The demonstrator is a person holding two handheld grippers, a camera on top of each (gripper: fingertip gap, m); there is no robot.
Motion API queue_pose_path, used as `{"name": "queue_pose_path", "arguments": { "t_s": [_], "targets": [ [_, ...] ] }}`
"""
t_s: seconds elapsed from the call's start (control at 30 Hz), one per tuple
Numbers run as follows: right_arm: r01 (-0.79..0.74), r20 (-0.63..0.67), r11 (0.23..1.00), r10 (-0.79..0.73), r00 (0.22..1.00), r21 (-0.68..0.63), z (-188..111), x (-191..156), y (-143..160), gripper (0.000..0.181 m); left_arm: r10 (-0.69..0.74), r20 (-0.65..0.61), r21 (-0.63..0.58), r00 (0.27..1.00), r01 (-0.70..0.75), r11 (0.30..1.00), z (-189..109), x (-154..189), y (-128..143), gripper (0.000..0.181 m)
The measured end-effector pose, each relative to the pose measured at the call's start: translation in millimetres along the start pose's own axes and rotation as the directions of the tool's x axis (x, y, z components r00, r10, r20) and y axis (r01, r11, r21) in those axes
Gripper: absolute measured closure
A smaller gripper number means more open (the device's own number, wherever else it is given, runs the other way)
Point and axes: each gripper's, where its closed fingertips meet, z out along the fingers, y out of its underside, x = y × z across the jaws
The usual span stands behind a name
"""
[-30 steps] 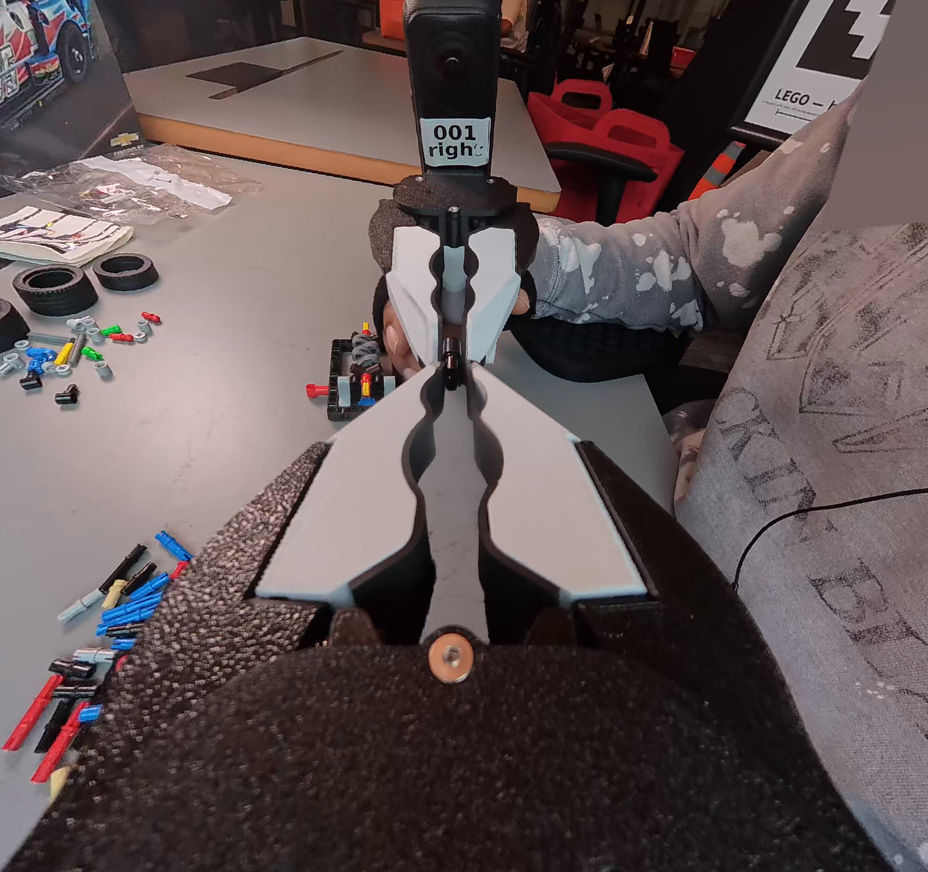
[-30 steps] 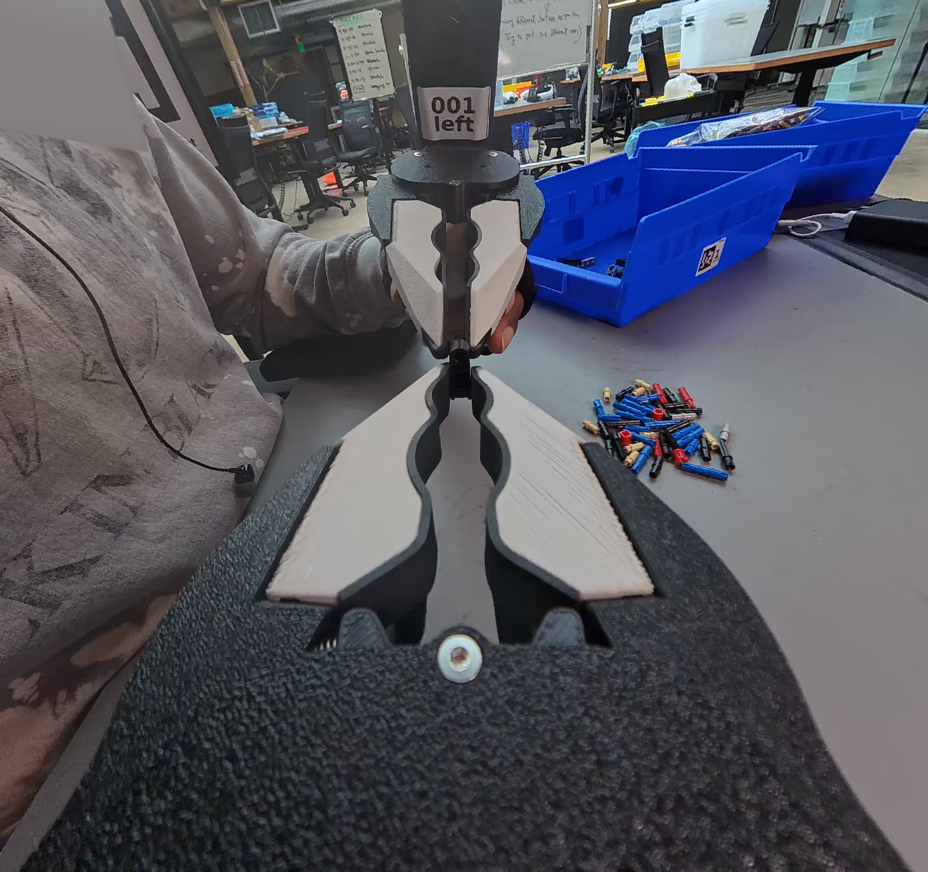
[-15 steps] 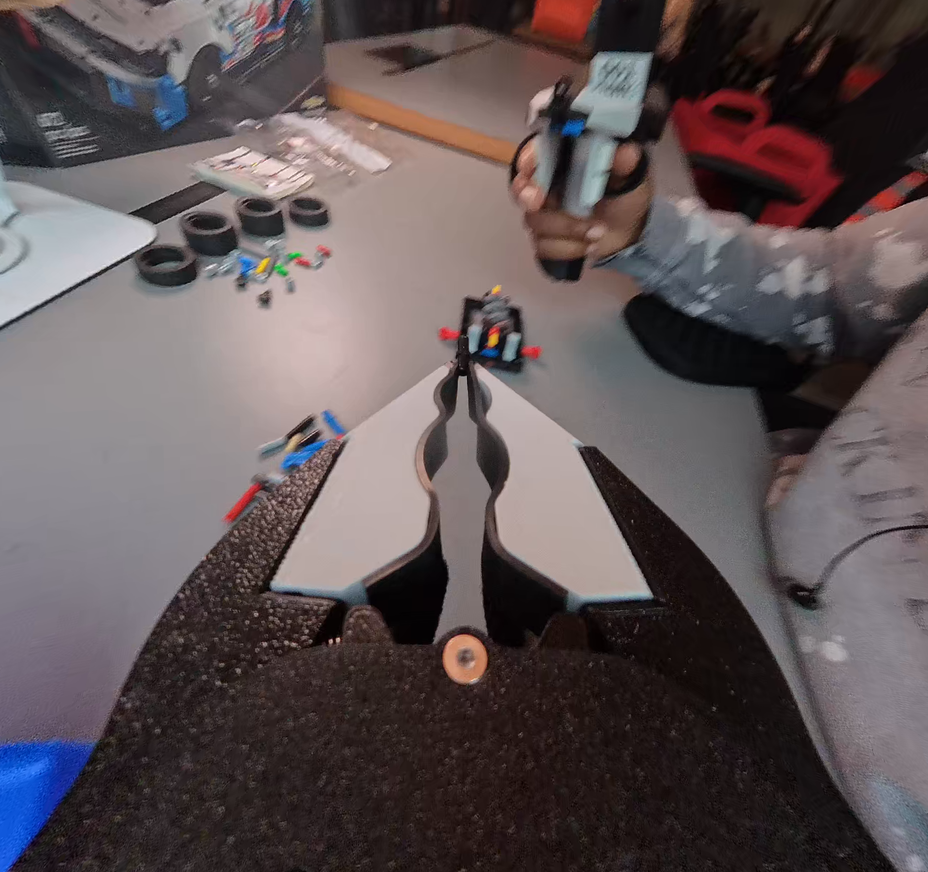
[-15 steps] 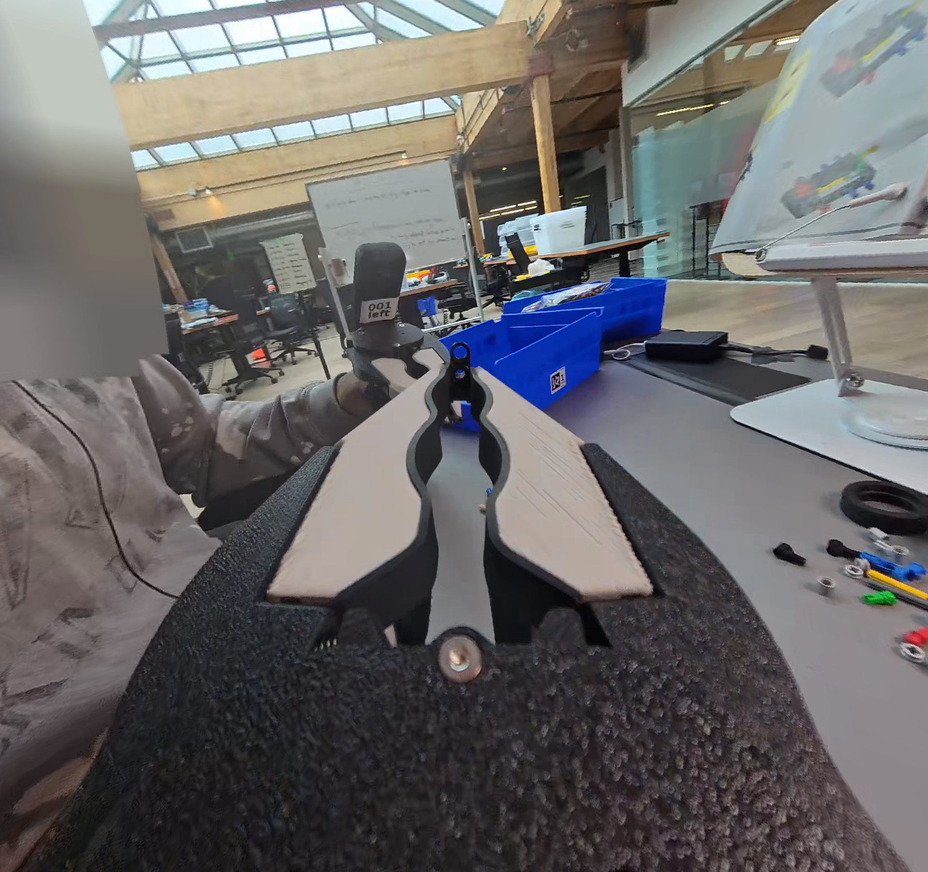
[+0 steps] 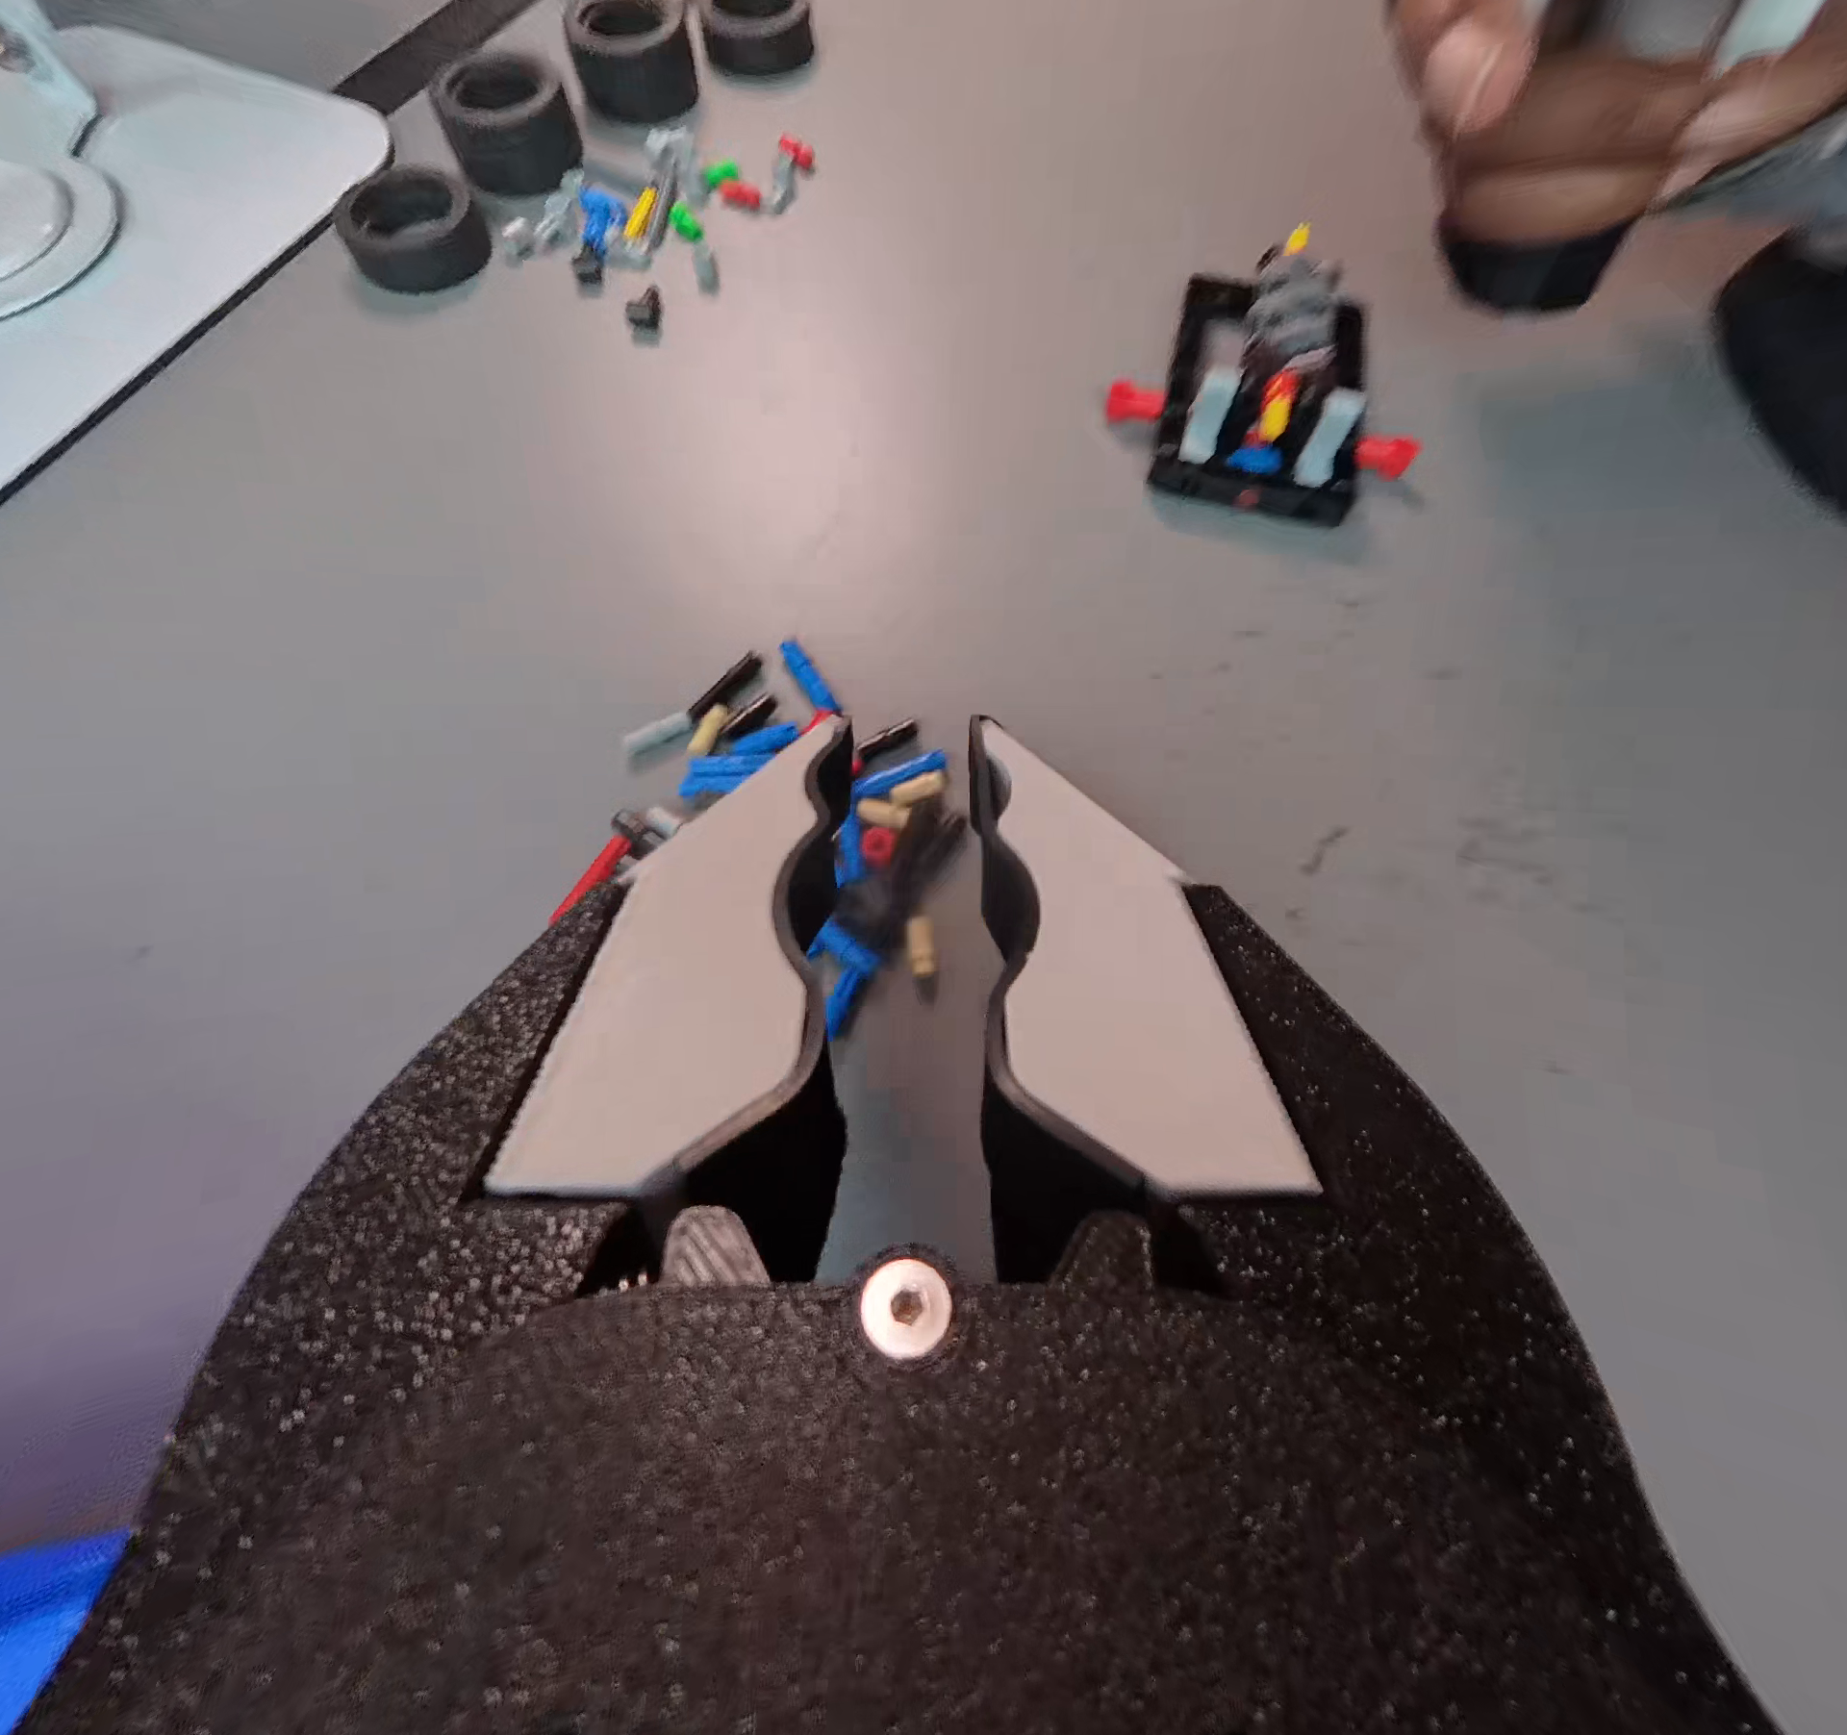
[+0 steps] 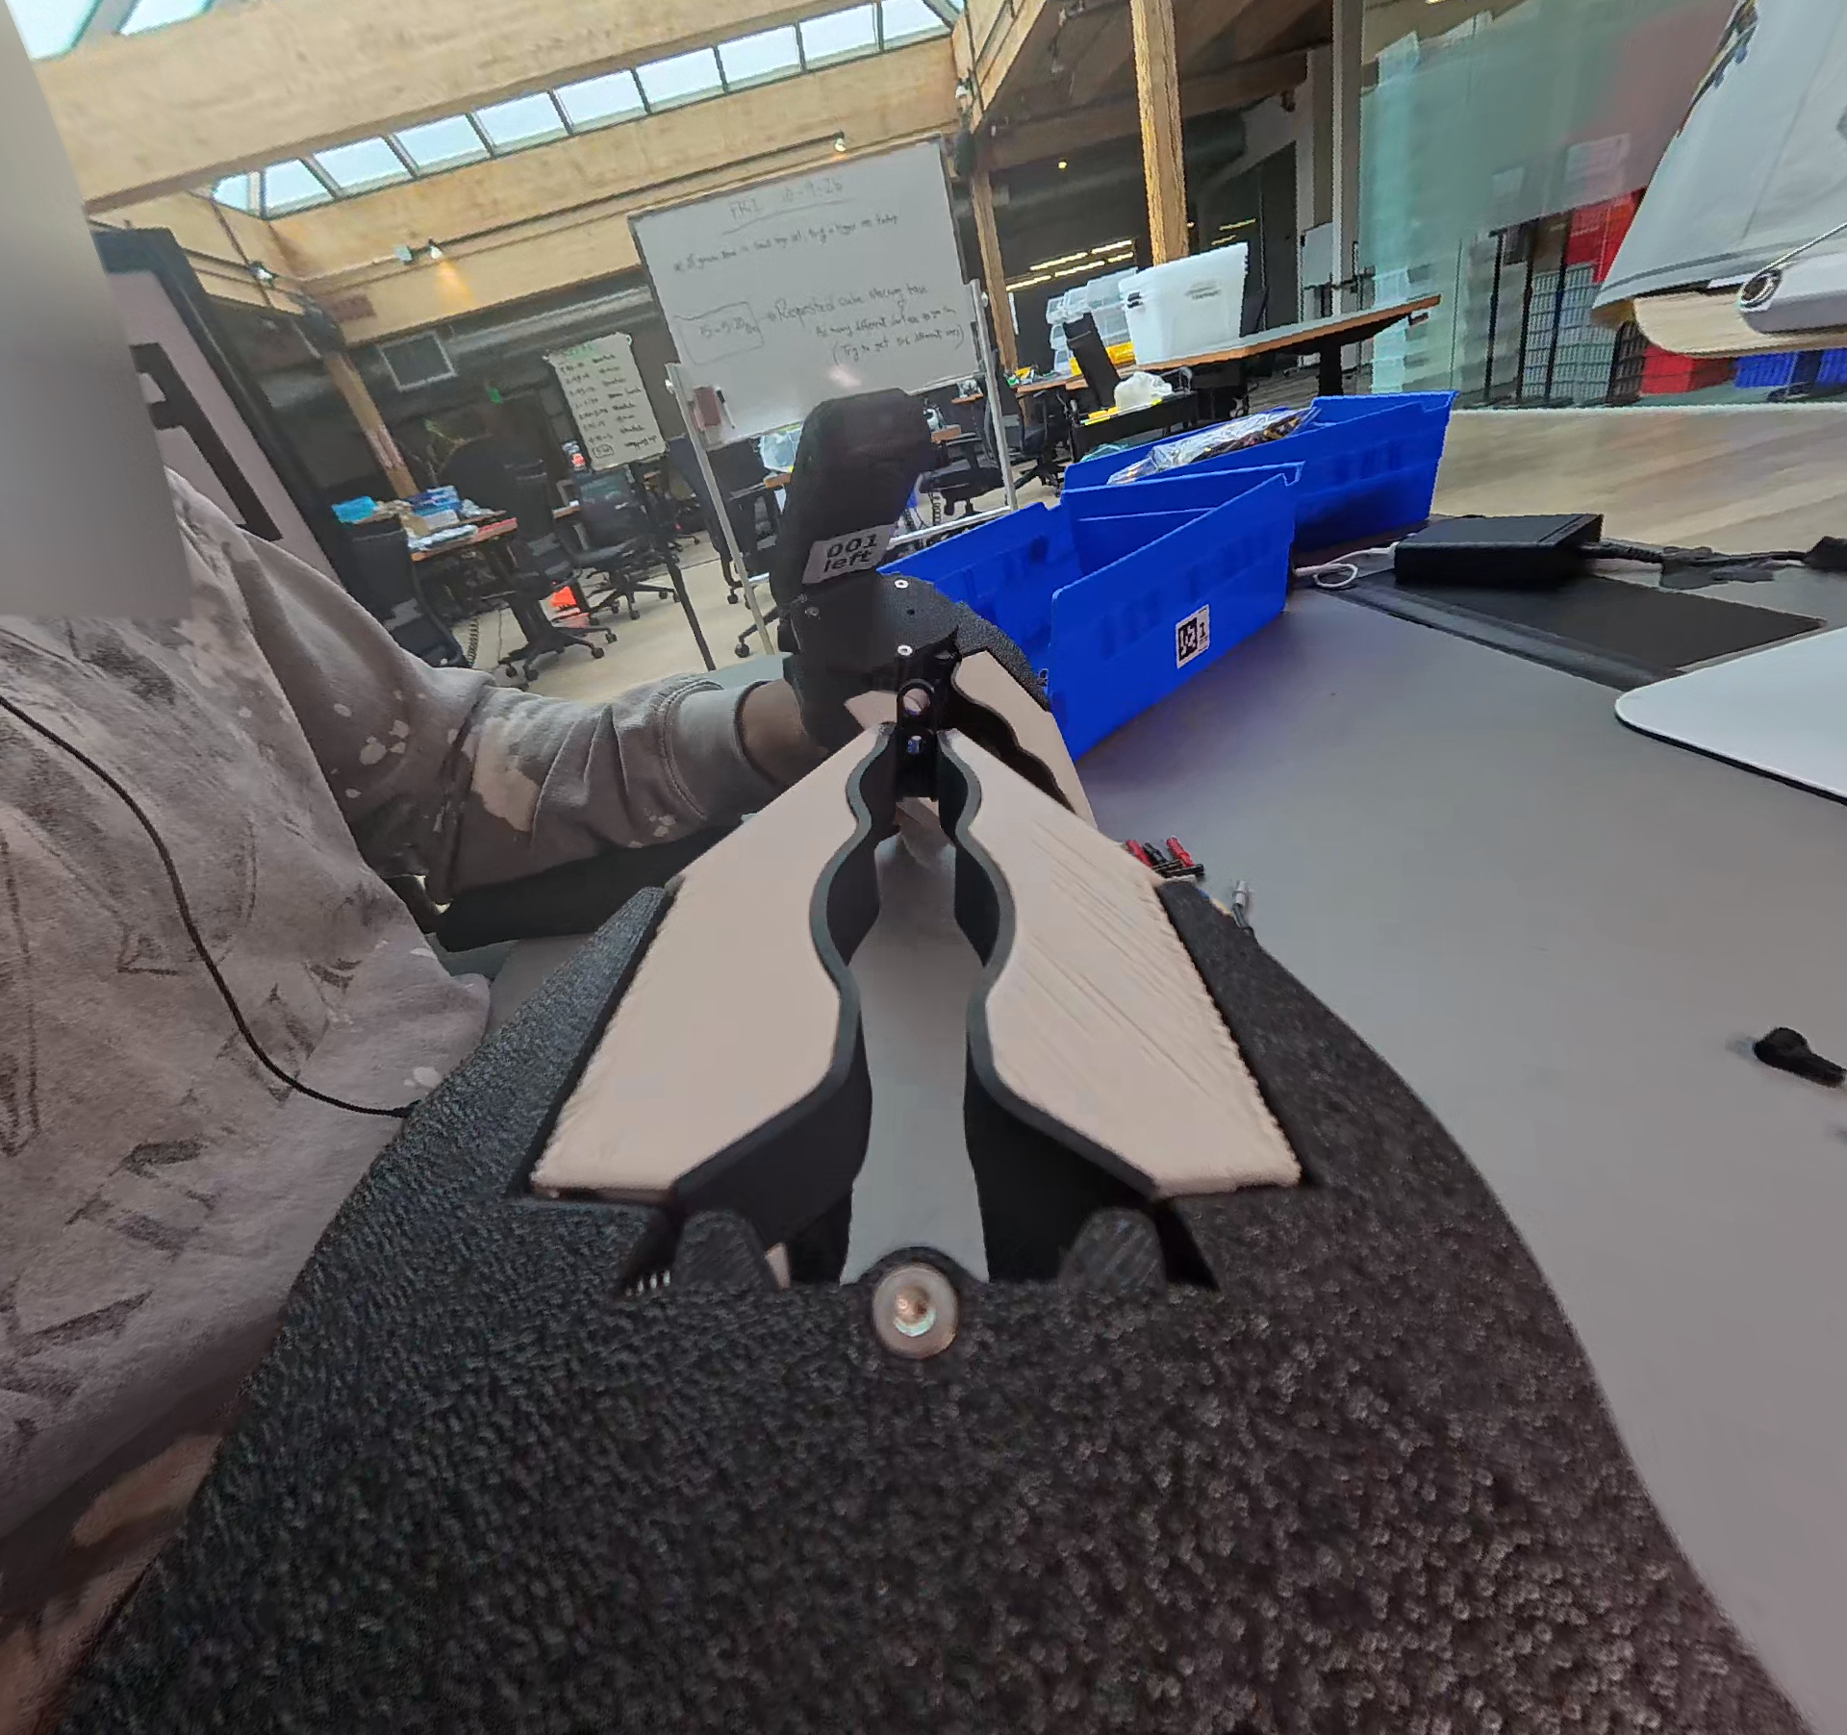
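Note:
My left gripper (image 5: 912, 726) is open and empty, low over a loose pile of small pins (image 5: 885, 848) in blue, black, tan and red; its fingers straddle part of the pile. My right gripper (image 6: 915, 750) is shut on a small black piece with a hole (image 6: 915, 706) and a blue bit under it, held up in the air. The left gripper's black handle (image 6: 850, 478) shows just behind it. In the left wrist view a blurred hand (image 5: 1549, 118) holds the right gripper at the top right. A black frame assembly with red axle ends (image 5: 1257, 408) lies on the grey table (image 5: 500, 588).
Several black tyres (image 5: 510, 128) and a scatter of small coloured parts (image 5: 650, 208) lie at the far left, beside a white stand base (image 5: 180, 178). Blue bins (image 6: 1179, 588) stand behind the left gripper. A lone black part (image 6: 1794, 1056) lies at the right.
The two grippers were tip to tip on the black piece. The left one let go, swung down to the pin pile and opened. The right one lifted away with the piece.

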Motion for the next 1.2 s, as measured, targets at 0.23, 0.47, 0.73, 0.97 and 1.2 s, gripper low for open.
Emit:
{"name": "queue_pose_path", "arguments": {
  "t_s": [0.23,0.47,0.73,0.97,1.2],
  "targets": [
    [-0.047,0.067,0.998,0.050,0.997,-0.046,18.5,-14.7,16.2,0.174,-0.049,-0.368,0.293,0.929,0.166,0.942,-20.4,74.5,-68.8,0.164],
    [-0.082,0.114,0.993,0.091,0.989,-0.082,28.2,-23.8,26.7,0.174,0.000,-0.372,0.320,0.928,0.128,0.939,-24.2,86.9,-73.1,0.172],
    [-0.089,0.103,0.988,0.102,0.989,-0.126,28.4,-21.9,34.4,0.174,0.023,-0.341,0.299,0.940,0.085,0.951,-22.0,85.7,-67.5,0.172],
    [-0.113,0.064,0.979,0.126,0.990,-0.171,29.7,-15.2,42.3,0.174,0.064,-0.269,0.277,0.961,0.013,0.961,-17.6,81.4,-60.8,0.176],
    [-0.105,0.111,0.979,0.126,0.986,-0.175,28.6,-22.6,38.8,0.175,0.162,-0.216,0.274,0.963,-0.100,0.956,-21.1,86.4,-60.4,0.179]
  ]
}}
